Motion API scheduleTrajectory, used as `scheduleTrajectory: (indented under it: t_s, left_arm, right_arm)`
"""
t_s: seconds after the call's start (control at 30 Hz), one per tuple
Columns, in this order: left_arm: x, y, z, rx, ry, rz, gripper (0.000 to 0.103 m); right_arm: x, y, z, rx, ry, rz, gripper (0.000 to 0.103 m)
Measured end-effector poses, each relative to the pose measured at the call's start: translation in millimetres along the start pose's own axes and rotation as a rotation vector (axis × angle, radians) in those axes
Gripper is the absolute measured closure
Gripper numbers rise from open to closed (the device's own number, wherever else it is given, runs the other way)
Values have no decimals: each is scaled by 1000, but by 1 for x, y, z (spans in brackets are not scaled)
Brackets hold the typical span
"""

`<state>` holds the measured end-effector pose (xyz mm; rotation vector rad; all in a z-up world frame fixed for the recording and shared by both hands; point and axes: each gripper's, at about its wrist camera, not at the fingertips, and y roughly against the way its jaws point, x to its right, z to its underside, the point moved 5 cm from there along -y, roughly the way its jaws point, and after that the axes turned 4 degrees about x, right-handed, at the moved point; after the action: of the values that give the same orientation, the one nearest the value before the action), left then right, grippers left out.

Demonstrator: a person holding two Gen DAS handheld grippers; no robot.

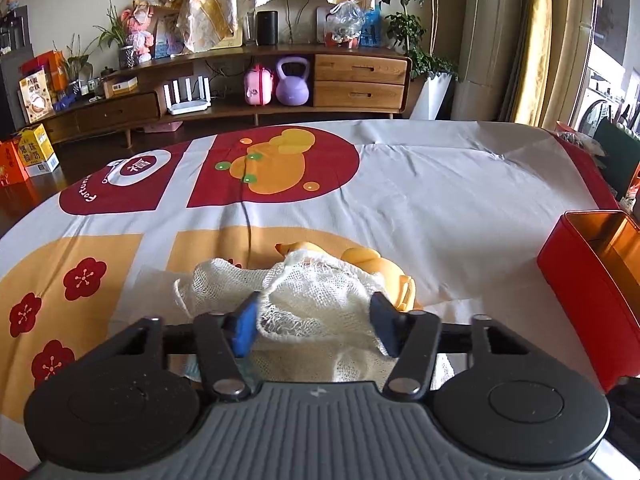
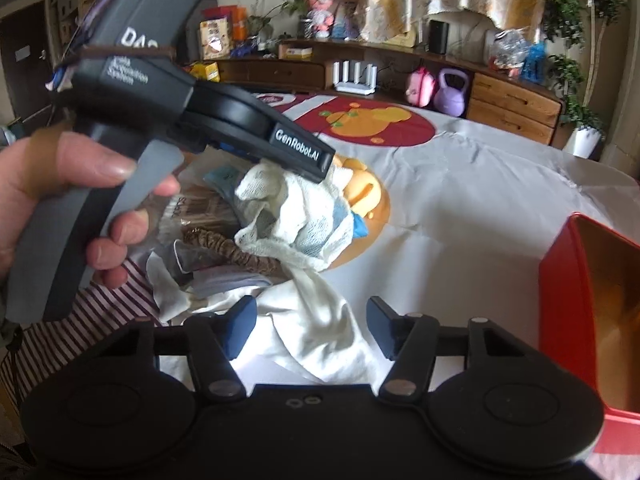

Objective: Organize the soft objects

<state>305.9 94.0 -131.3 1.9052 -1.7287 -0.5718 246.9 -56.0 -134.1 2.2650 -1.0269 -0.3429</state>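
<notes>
A white mesh cloth (image 1: 320, 296) lies bunched over a yellow soft toy (image 1: 376, 268) on the printed table cover. My left gripper (image 1: 314, 322) is open, its blue pads on either side of the cloth. In the right wrist view the left gripper (image 2: 320, 172) reaches down onto the same mesh cloth (image 2: 288, 216) beside the yellow toy (image 2: 364, 192). My right gripper (image 2: 312, 330) is open and empty, hovering over a plain white cloth (image 2: 316, 312). A brown braided scrunchie (image 2: 236, 252) lies in the pile.
An open red tin box (image 1: 592, 280) stands at the right, also in the right wrist view (image 2: 580, 292). Plastic packets (image 2: 200, 208) and a striped cloth (image 2: 100, 304) lie at the left. A black cable (image 1: 246, 216) crosses the table cover (image 1: 440, 200). A wooden sideboard (image 1: 280, 80) stands beyond.
</notes>
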Motion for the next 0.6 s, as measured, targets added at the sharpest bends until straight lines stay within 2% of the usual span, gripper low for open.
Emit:
scheduleTrajectory:
  t_s: [0.17,0.23,0.3,0.4,0.47,0.6]
  left_arm:
    - [-4,0,1,-1,7,7,67]
    - [-5,1,1,5,14,12,69]
    - [-6,2,1,7,15,15,73]
    - [-7,7,-1,27,0,14,79]
    - [-7,10,-1,34,-5,14,83]
    - [-6,20,-4,47,-16,17,90]
  right_arm:
    - [3,-17,3,-39,-3,1,49]
    - [0,-21,5,-50,12,-7,61]
    - [-3,-23,7,-53,28,-9,68]
    - [-7,-21,8,-51,40,-18,94]
    - [-10,-18,8,-45,63,7,98]
    - [-8,-1,5,3,38,22,99]
